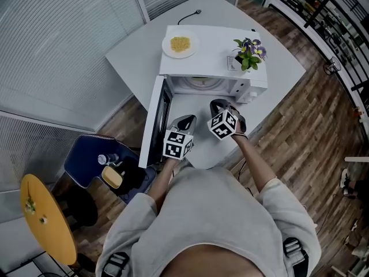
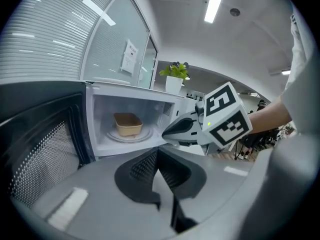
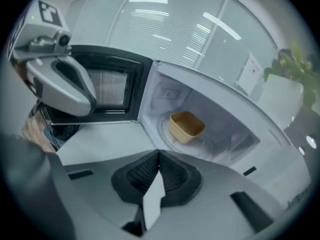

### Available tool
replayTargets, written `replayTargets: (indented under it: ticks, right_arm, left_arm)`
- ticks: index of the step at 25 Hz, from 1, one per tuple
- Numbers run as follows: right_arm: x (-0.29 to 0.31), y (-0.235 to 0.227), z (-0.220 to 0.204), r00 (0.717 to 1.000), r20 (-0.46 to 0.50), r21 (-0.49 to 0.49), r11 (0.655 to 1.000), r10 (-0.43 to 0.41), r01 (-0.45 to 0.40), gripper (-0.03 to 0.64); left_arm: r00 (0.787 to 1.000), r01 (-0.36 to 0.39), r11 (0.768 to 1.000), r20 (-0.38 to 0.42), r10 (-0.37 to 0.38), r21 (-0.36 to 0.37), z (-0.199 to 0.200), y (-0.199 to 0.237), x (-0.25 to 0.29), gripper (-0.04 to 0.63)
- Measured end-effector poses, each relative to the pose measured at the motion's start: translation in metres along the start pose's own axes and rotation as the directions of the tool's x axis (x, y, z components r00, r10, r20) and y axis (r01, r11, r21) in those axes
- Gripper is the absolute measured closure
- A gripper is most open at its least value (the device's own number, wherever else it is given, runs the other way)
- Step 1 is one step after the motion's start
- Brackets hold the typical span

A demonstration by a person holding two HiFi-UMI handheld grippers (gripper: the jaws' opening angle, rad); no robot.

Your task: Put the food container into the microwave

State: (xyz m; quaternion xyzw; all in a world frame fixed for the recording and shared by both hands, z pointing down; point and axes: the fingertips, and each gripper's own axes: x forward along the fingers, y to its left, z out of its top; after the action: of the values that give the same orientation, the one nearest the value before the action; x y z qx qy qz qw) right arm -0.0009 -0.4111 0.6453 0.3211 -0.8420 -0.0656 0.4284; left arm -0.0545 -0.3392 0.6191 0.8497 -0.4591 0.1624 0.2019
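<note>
- Microwave (image 1: 230,39) sits on a white table (image 1: 138,51); its door (image 1: 154,120) is swung wide to the person's left, cavity exposed
- Food container (image 2: 127,124): tan, rectangular, open-topped. It is inside the cavity, standing upright on the glass turntable (image 2: 145,133), roughly centred, clear of the walls
- Left gripper (image 2: 157,151): claw closed, ribbed pads meeting at the tips, nothing between them. It is held in front of the open cavity, next to the door's inner face, and is not touching the container
- Right gripper (image 3: 159,154): claw closed too, pads pressed together, empty. It points into the cavity from the front right, with the container well beyond its tips
- In the head view both grippers are side by side over the table just in front of the microwave's opening, marker cubes facing up, close together but not touching
- On the microwave's roof: a white plate (image 1: 167,46) with a small heap of yellow food (image 1: 180,44) towards the left; a small potted plant (image 1: 249,52) with purple flowers towards the right
- A black cable (image 1: 187,17) trails across the table behind the microwave
- Floor level, to the person's left: a blue chair (image 1: 83,154) and a round yellow tabletop (image 1: 49,224); wood-plank floor (image 1: 311,114) to the right
</note>
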Motion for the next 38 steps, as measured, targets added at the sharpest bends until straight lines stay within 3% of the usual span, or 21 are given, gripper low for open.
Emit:
replayTargets:
  ticks: [4,10,17,26,38]
  right_arm:
    - [-0.018,-0.007,0.000,0.999,0.049,0.141,0.990,-0.007,0.000,0.603]
    - [-0.041,-0.014,-0.006,0.994,0.096,0.243,0.970,-0.047,0.022,0.603]
    - [-0.071,-0.020,-0.015,0.982,0.157,0.416,0.909,-0.103,0.028,0.603]
    - [-0.107,-0.024,-0.047,0.965,0.185,0.543,0.838,-0.186,0.057,0.603]
    - [-0.126,-0.024,-0.063,0.956,0.180,0.585,0.807,-0.231,0.085,0.603]
  left_arm:
    - [1.000,0.000,1.000,0.003,0.000,0.006,0.001,-0.003,0.000,0.586]
    - [1.000,0.003,1.000,0.005,-0.003,0.020,0.005,-0.006,0.002,0.586]
    - [1.000,0.006,1.000,0.009,-0.006,0.030,0.010,-0.009,0.005,0.586]
    - [1.000,0.011,0.999,0.006,-0.011,0.043,0.013,-0.012,0.008,0.586]
    - [1.000,0.028,0.998,-0.005,-0.028,0.054,0.011,-0.018,0.012,0.586]
